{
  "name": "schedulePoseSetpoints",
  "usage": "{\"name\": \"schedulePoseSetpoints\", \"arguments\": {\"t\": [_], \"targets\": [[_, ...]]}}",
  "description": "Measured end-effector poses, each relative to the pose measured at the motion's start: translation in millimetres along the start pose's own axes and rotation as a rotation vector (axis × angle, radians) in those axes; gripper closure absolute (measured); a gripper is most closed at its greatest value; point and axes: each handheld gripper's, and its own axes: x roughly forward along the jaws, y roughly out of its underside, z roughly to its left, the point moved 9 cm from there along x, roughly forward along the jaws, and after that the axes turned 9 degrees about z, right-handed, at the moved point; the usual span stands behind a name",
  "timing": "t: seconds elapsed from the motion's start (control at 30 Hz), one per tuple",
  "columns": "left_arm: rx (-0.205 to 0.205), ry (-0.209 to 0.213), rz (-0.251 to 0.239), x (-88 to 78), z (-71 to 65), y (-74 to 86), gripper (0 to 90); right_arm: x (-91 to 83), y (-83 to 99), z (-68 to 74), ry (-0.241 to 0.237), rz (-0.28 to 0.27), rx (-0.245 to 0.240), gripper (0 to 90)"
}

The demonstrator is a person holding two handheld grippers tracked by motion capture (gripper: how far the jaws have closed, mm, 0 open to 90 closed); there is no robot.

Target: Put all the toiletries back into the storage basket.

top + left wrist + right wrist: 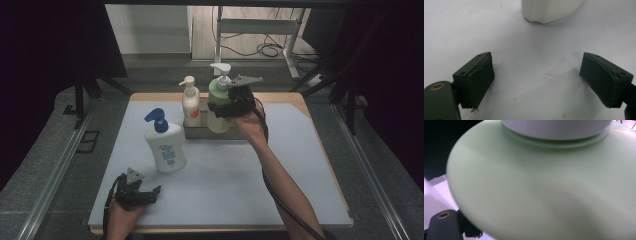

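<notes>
Gripping the green pump bottle (217, 107) by its upper body, the right gripper (231, 101) holds it over the metal tray (196, 130) at the 12 o'clock side of the table (280, 170). The fingers stand wide, clamped on the bottle's broad shoulder; in the right gripper view the green shoulder (544, 192) and the white collar (556, 128) sit directly ahead, and one finger base shows at 7 o'clock. From the high view it cannot be told whether the bottle's base rests in the tray or hangs just above it. The white pump head (220, 67) points toward 9 o'clock.

The small white bottle with the orange label (190, 102) stands upright in the tray, just beside the green bottle at its 9 o'clock side.

The large white bottle with the blue pump (165, 145) stands upright on the table, well apart from the tray, toward 7 o'clock of it.

The left gripper (145, 192) rests at the table's near edge, at 7 o'clock of the table centre, in the person's left hand (122, 212). Its fingers (480, 80) are spread wide with nothing between them; the left gripper view shows bare table surface between the pads and the base of the large white bottle (549, 11) at 12 o'clock.
</notes>
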Motion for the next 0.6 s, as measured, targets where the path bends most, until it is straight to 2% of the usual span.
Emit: {"name": "schedulePoseSetpoints", "arguments": {"t": [0.23, 0.6], "targets": [[-0.001, 0.001, -0.001, 0.0, -0.2, -0.1, 12.0, 8.2, -4.9, -10.3, 0.035, -0.002, 0.009, 12.3], [0.000, 0.001, 0.001, 0.0, 0.0, 0.0, 12.0, 26.6, -8.8, -18.4, 0.054, 0.000, 0.012, 12.3]]}}
